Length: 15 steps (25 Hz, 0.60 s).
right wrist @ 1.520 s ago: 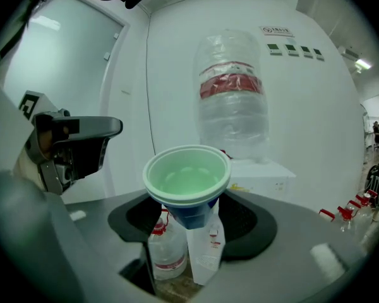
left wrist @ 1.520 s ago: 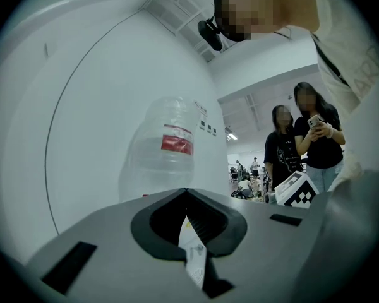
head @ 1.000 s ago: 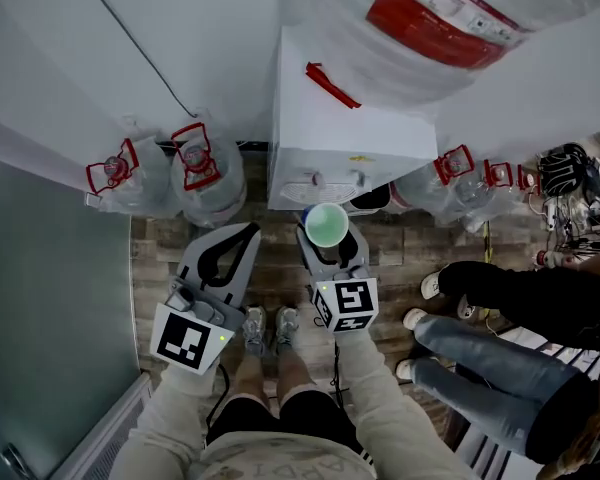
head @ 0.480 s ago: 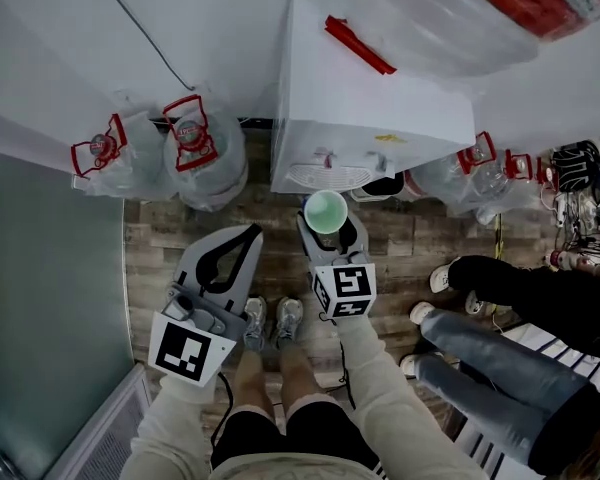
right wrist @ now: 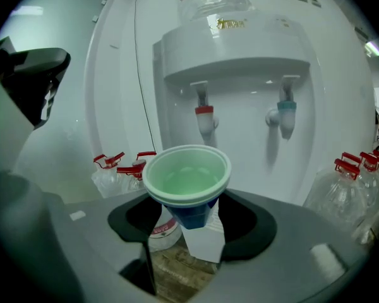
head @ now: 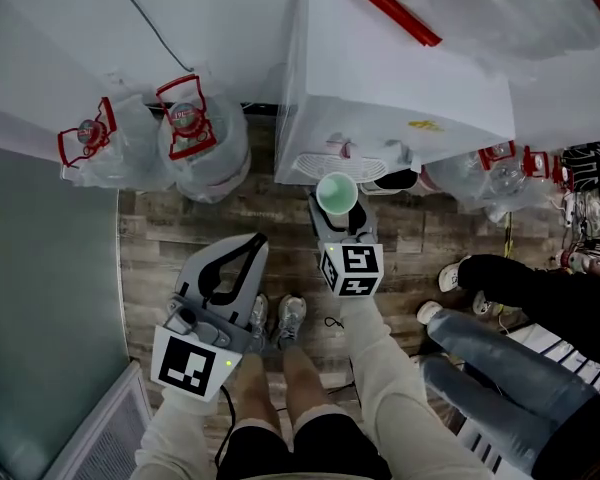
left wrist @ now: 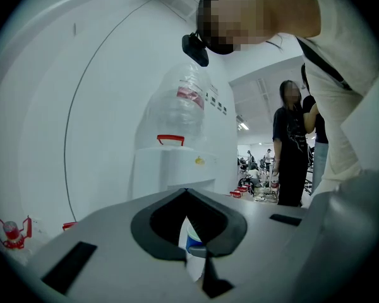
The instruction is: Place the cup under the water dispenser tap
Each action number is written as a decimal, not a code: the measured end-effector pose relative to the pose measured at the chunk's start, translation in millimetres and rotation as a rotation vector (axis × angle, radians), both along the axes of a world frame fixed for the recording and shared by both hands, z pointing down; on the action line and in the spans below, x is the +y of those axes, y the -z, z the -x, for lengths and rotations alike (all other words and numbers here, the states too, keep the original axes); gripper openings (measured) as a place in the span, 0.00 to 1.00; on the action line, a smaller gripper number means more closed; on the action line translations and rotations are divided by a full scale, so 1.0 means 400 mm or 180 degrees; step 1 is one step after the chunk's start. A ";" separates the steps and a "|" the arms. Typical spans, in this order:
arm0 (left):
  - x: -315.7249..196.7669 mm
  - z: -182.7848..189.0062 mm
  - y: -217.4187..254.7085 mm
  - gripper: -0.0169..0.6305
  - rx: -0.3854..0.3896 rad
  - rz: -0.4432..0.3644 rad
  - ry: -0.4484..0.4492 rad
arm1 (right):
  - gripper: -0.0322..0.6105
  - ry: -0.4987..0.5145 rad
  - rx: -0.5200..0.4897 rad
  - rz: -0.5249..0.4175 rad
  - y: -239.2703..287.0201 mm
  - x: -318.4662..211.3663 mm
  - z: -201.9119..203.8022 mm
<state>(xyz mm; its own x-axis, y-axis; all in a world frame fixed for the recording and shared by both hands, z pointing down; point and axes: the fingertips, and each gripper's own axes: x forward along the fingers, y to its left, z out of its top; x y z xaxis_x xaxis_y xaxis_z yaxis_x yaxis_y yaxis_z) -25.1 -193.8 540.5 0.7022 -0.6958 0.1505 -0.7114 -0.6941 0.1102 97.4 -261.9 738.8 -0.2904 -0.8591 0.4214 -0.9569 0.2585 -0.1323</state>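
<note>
A cup (head: 337, 193), green inside and blue outside, stands upright between the jaws of my right gripper (head: 338, 214), which is shut on its lower part. It hangs just in front of the white water dispenser (head: 380, 88), close to the drip tray (head: 315, 165). In the right gripper view the cup (right wrist: 187, 180) sits below and in front of the red tap (right wrist: 204, 116); the blue tap (right wrist: 285, 113) is further right. My left gripper (head: 252, 240) hangs to the left over the floor, tips together and empty. In its own view the left gripper (left wrist: 187, 192) faces the dispenser (left wrist: 177, 169).
Empty water bottles with red handles (head: 185, 133) stand on the wooden floor left of the dispenser, and more bottles (head: 480, 173) at its right. A person in jeans (head: 520, 368) stands at the right. A grey partition (head: 40, 268) runs along the left.
Both grippers have come down in front of the dispenser. The right one still holds the cup, now lower and near the tap recess.
</note>
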 end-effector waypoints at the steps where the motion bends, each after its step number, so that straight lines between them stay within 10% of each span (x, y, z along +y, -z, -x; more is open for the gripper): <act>1: 0.001 0.001 -0.012 0.03 -0.0008 0.0015 0.0004 | 0.50 0.0001 0.0019 0.0015 -0.019 -0.007 -0.002; 15: 0.017 0.026 -0.103 0.04 -0.0183 0.0091 0.0084 | 0.50 -0.0086 0.0084 0.0204 -0.183 -0.110 -0.031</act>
